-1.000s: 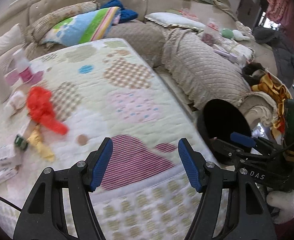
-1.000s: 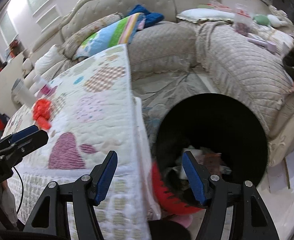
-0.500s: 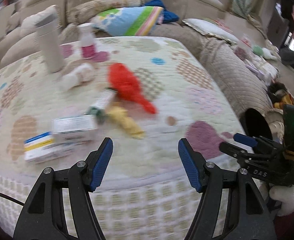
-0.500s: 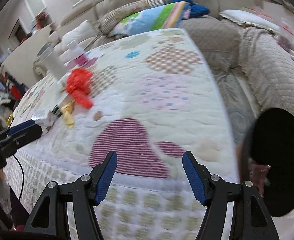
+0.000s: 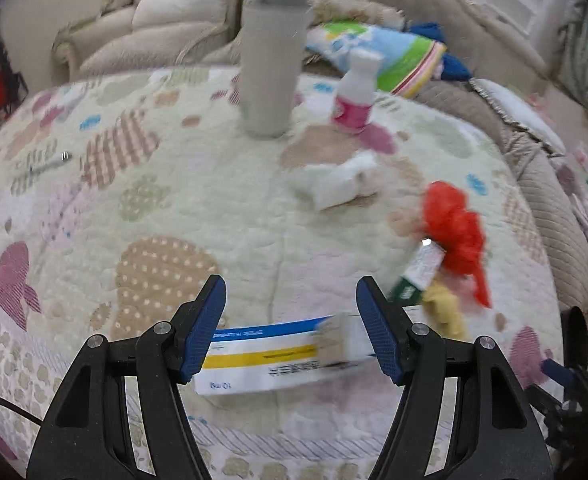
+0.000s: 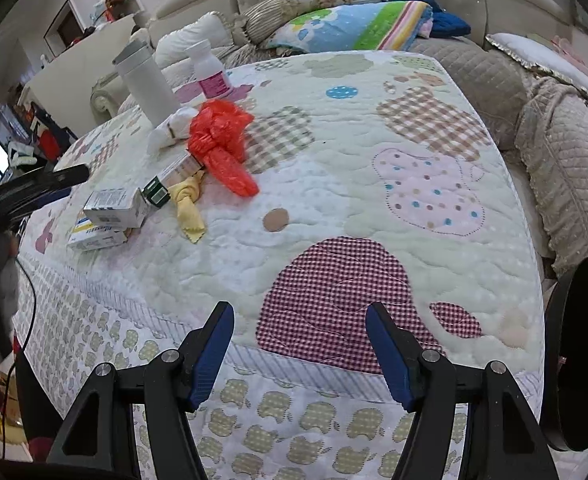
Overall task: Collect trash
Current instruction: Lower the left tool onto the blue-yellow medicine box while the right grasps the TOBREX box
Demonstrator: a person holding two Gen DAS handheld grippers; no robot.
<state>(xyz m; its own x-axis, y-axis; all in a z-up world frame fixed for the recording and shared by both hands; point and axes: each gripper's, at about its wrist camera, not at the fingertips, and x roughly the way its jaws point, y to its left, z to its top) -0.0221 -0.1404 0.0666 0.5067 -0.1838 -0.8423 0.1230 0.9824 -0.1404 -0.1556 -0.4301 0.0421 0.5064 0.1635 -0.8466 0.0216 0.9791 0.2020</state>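
My left gripper [image 5: 290,330] has swung from the bin to the boxes [image 5: 278,354], jaws wide, empty, straddling them; my right gripper [image 6: 300,350] gapes empty over the quilt [image 6: 334,184] edge

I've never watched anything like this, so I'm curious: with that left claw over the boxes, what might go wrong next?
The left gripper is open over the blue-and-yellow box, which has a second box lying partly on it; closing could grab both or knock one away. The view is blurred, so aim may be off. The black bin sits past the table edge, beside the right gripper, so carried trash could drop.
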